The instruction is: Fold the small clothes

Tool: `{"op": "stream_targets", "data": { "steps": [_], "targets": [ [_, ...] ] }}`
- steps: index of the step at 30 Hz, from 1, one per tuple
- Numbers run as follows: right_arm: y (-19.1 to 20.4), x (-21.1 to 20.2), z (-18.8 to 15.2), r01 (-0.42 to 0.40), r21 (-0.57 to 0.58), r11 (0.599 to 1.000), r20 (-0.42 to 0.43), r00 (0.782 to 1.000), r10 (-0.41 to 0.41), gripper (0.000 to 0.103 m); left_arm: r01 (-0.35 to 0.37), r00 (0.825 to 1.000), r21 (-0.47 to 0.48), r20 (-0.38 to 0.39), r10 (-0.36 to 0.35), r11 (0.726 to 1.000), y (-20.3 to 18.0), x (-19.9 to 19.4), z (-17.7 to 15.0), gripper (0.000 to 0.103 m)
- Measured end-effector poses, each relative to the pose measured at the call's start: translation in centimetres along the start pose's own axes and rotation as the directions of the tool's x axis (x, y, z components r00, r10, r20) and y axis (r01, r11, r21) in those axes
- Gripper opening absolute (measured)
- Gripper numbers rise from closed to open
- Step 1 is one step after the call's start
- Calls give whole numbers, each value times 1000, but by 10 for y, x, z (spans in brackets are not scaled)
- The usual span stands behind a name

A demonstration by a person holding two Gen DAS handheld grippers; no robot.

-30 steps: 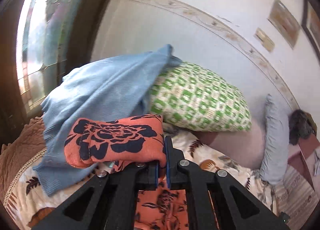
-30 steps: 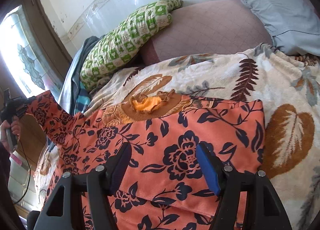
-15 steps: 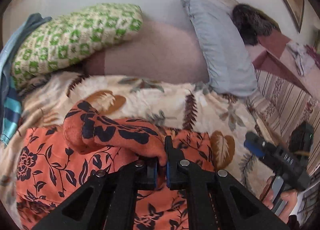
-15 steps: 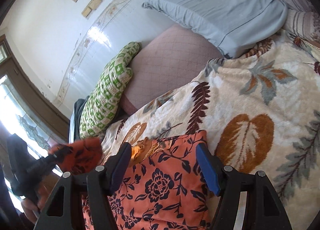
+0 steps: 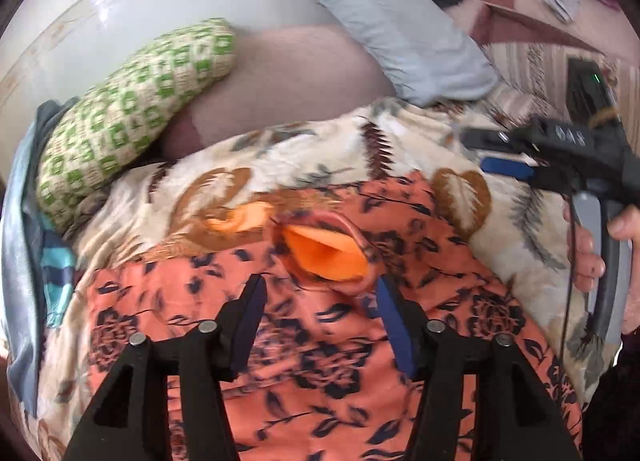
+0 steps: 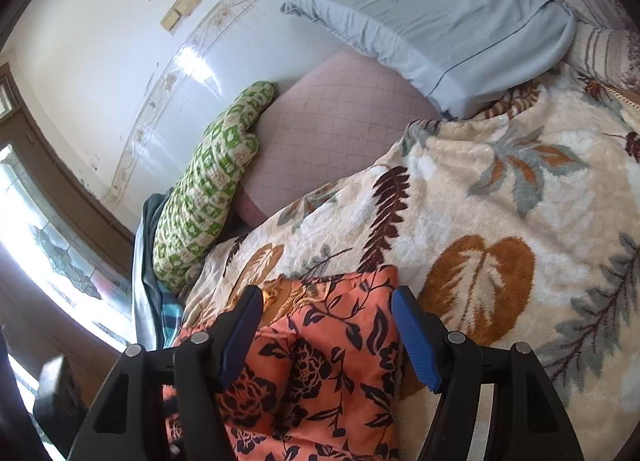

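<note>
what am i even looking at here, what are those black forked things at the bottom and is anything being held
The black forked things are hand-held grippers, one in each of a person's hands, each with two fingers and a camera looking forward along them. So you get two views of the same bed, and there is no robot arm.

In the left wrist view the left gripper hangs over an orange floral garment spread on a leaf-print blanket. Its jaws have just been opening; a sleeve cuff with a plain orange inside lies loose just past the blue pads, which do not press on it. At the right edge a hand holds the right gripper.

In the right wrist view that gripper is open above the garment's edge, holding nothing. Behind lie a green checked pillow and a pale blue pillow.
</note>
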State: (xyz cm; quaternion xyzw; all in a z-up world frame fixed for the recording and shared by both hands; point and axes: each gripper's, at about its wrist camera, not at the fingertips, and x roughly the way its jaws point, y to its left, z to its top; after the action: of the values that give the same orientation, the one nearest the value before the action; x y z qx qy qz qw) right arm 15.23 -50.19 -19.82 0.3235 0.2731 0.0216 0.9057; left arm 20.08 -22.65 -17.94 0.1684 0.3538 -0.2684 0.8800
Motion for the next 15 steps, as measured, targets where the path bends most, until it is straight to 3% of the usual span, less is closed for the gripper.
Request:
{"op": "stream_targets", "data": {
  "steps": [3, 6, 9, 10, 12, 15],
  "targets": [
    [19, 14, -10, -16, -70, 997, -57, 998, 12, 71, -104, 994, -145, -2, 105, 984, 74, -14, 1, 62],
    [42, 25, -22, -33, -168, 985, -99, 995, 17, 71, -131, 991, -273, 4, 137, 953, 127, -28, -5, 62],
    [71, 36, -39, -138, -289, 947, -192, 978, 84, 71, -204, 979, -348, -55, 197, 915, 163, -18, -13, 64],
    [81, 36, -46, -216, -309, 926, -229, 962, 148, 71, -223, 975, -372, -86, 206, 901, 174, -8, -17, 64],
    [102, 33, -59, -383, -326, 864, -315, 906, 282, 71, -272, 961, -414, -162, 224, 869, 193, 12, -29, 64],
    [134, 36, -86, -518, -358, 777, -422, 832, 360, 71, -309, 948, -470, -220, 229, 827, 212, 30, -44, 64]
  ]
}}
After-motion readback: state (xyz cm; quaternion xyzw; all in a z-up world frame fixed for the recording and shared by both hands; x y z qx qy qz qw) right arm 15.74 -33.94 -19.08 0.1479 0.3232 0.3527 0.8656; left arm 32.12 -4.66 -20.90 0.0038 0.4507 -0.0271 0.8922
